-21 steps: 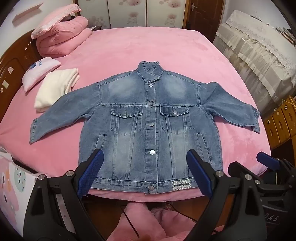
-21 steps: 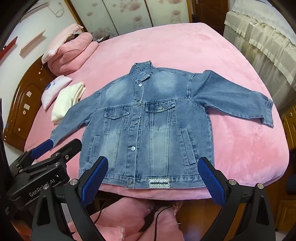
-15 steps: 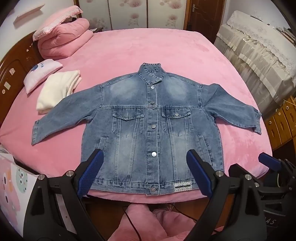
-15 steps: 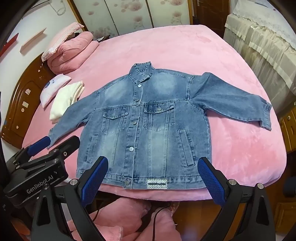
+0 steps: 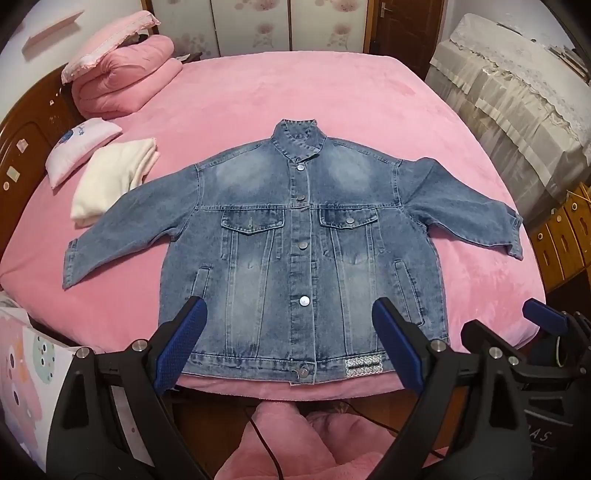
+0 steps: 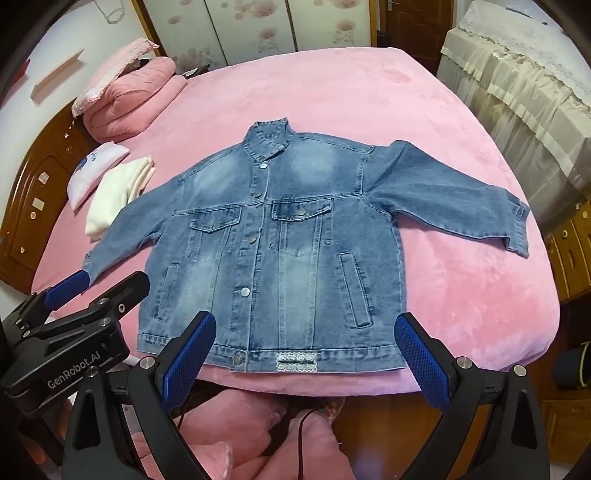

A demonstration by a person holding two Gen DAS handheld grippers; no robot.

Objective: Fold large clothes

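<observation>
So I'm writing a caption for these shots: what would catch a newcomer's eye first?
A blue denim jacket lies buttoned and flat, sleeves spread, on the pink bed. At the bed's far left sit a folded cream garment and a pink quilt. The left gripper and right gripper hover open above the hem.

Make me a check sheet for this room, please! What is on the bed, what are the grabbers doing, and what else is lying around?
Surface: pink bed cover, smooth.
Job's things: denim jacket lies flat, front up, buttoned, both sleeves spread out, hem at the near bed edge; not yet folded.
Clutter: cream folded cloth beside the jacket's sleeve; small pillow; pink folded quilt at the far corner.
Grippers: left gripper open, holding nothing, above the hem; right gripper open, holding nothing, above the hem.
Cables: black cable below the bed edge.
Surroundings: wooden headboard, lace-covered furniture, wooden door.
</observation>
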